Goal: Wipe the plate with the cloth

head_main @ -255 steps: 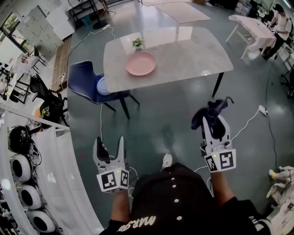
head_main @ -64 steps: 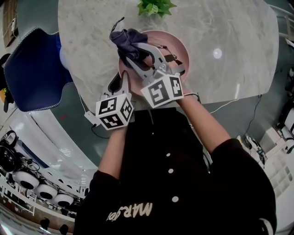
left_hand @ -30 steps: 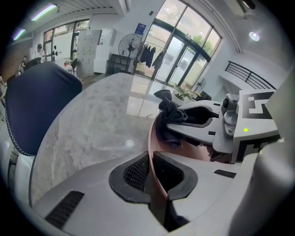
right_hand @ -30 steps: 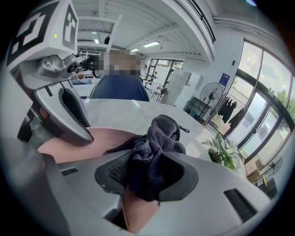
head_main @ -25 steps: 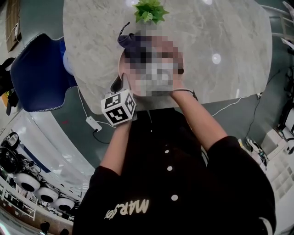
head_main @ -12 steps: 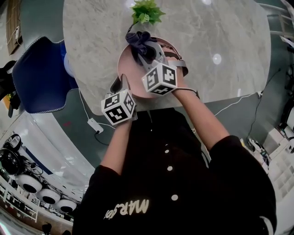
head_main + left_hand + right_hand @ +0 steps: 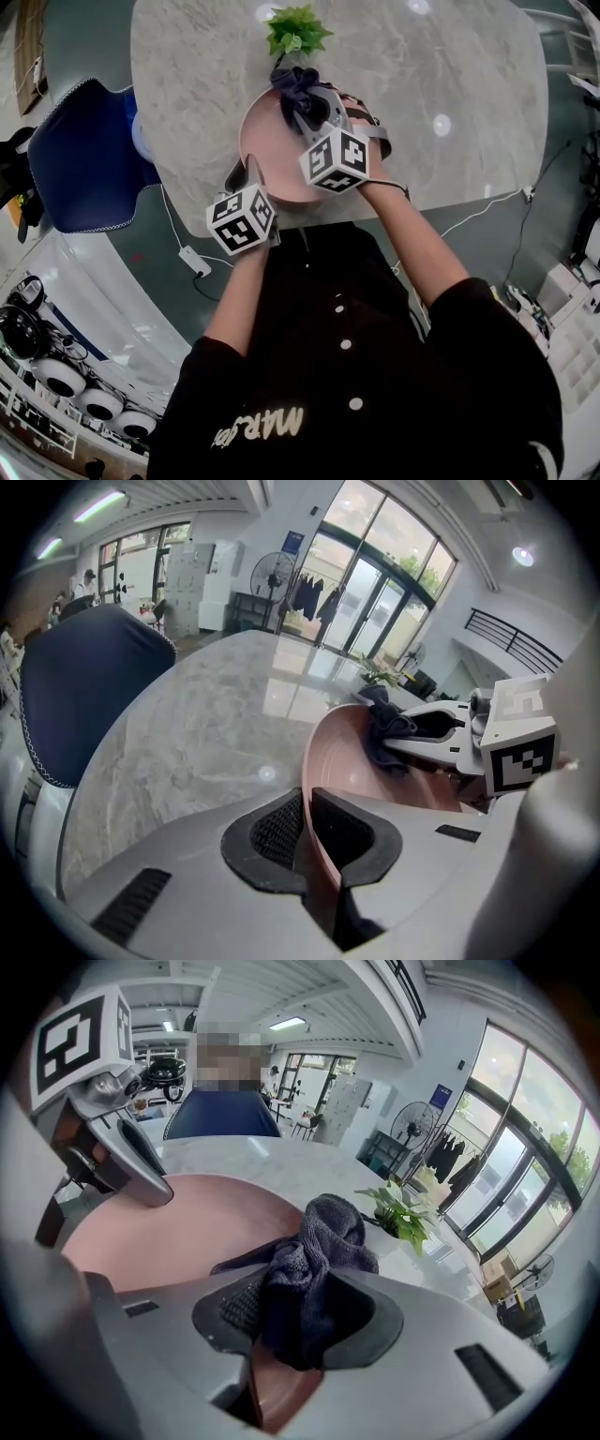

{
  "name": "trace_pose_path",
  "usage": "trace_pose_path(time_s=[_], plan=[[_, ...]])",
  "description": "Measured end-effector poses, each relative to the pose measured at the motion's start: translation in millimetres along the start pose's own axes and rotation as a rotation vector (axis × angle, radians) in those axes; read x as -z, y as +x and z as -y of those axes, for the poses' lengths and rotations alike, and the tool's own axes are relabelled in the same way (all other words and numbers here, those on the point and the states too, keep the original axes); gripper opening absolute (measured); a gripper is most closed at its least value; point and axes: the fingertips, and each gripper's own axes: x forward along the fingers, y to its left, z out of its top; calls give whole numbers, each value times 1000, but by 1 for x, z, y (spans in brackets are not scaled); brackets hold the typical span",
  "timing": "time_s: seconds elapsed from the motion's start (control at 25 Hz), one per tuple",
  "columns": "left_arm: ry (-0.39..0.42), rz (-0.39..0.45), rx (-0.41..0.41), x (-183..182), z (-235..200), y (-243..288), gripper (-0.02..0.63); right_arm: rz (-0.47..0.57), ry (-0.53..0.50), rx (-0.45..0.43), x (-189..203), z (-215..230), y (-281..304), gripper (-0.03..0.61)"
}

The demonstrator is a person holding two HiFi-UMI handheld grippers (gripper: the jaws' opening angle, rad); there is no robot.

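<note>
**A:** ok so what's different from a couple of seconds back?

**B:** Mostly the right tool (image 7: pixel 312 103). It's pinching the bunched dark grey terry cloth (image 7: pixel 298 84) tight between its pads. That wad has slid from the far-left rim of the round pink plate (image 7: pixel 265 155) over to the far edge, just below the small green potted plant (image 7: pixel 295 30). Half a second ago it sat a touch further left.

**A:** and the left tool (image 7: pixel 305 829)?

**B:** Hasn't budged. It's pressed together on the plate's near rim, with the rim sandwiched between the two black pads, steadying it on the grey marbled surface (image 7: pixel 450 66).

**A:** so wiping's actually happening?

**B:** I'd say yes, mid-stroke along the far side. The cloth looks like it's down on the plate, though I can't swear it's touching everywhere. No telling whether the middle and near half have had a pass, so I'd call it partway. Only worry: the plant's just beside the cloth, so a wide sweep could clip it.
</note>
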Motion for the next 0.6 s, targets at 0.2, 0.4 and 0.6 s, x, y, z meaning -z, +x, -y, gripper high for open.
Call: trace_pose_path(time_s=[0.2, 0.4, 0.6], plan=[[-10, 2, -4, 0, 0, -1, 44, -22, -9, 6, 9, 3, -5, 141], [-29, 7, -6, 0, -1, -1, 44, -48, -40, 8, 19, 4, -11, 141], [-34, 10, -6, 0, 0, -1, 43, -79, -88, -4, 31, 4, -19, 141]])
